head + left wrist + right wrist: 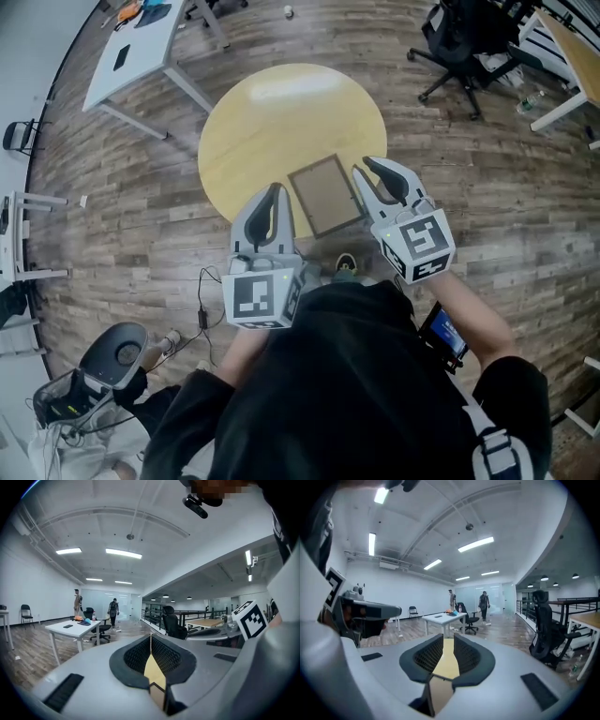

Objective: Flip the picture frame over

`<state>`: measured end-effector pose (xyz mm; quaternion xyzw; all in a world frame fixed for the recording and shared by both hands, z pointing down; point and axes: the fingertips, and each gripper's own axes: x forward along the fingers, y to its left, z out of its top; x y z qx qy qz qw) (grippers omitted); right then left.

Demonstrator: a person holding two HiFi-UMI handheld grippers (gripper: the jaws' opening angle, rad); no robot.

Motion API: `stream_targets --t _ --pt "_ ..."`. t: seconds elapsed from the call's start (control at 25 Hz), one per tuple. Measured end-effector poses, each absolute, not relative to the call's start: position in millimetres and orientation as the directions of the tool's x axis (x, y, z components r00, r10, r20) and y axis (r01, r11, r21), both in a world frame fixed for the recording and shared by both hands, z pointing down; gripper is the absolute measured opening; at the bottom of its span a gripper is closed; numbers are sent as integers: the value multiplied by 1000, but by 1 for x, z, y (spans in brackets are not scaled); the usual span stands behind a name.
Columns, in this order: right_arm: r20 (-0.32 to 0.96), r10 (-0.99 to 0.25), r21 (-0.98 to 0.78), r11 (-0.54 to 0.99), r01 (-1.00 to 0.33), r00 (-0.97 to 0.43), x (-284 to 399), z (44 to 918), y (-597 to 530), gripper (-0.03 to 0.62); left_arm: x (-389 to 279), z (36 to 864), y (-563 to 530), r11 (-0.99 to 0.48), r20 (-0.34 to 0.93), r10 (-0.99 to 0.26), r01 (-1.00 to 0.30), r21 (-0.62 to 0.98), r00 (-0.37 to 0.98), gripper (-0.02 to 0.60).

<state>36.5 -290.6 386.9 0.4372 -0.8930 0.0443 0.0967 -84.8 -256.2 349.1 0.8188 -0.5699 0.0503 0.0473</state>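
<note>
The picture frame (325, 194), a thin dark rim around a brown panel, lies flat near the front edge of the round yellow table (281, 112). My left gripper (274, 190) hovers just left of the frame, above the table's edge, and its jaws are shut on nothing (151, 637). My right gripper (362, 166) hovers over the frame's right side. Its jaws stand open by a narrow gap with nothing between them (448, 639). Both grippers point nearly level across the room, side by side. Neither touches the frame.
A white desk (131, 47) stands at the back left. A black office chair (464, 47) and another desk (572, 56) stand at the back right. A cable (202, 300) and a round grey device (117, 352) lie on the wooden floor nearby. Two people (114, 609) stand far off.
</note>
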Motion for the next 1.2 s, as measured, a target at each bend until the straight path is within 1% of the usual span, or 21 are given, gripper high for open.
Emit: stream_targets --t 0.16,0.32,0.56,0.76,1.2 --pt "105 -781 81 624 -777 -616 43 331 -277 53 -77 330 -253 -359 98 -928 -933 27 360 29" --pt "52 -751 80 661 -746 -659 46 295 -263 33 -70 316 -248 -381 84 -920 -924 37 383 29" --pt "27 -748 37 664 -747 -663 56 282 -250 21 -65 307 -241 -366 107 -922 -928 60 371 29" --pt "30 -745 17 667 -745 -666 56 284 -245 21 -59 300 -235 -400 78 -912 -915 53 403 29" --pt "41 -738 29 674 -738 -673 42 286 -242 18 -72 292 -227 -355 91 -928 -932 65 360 28"
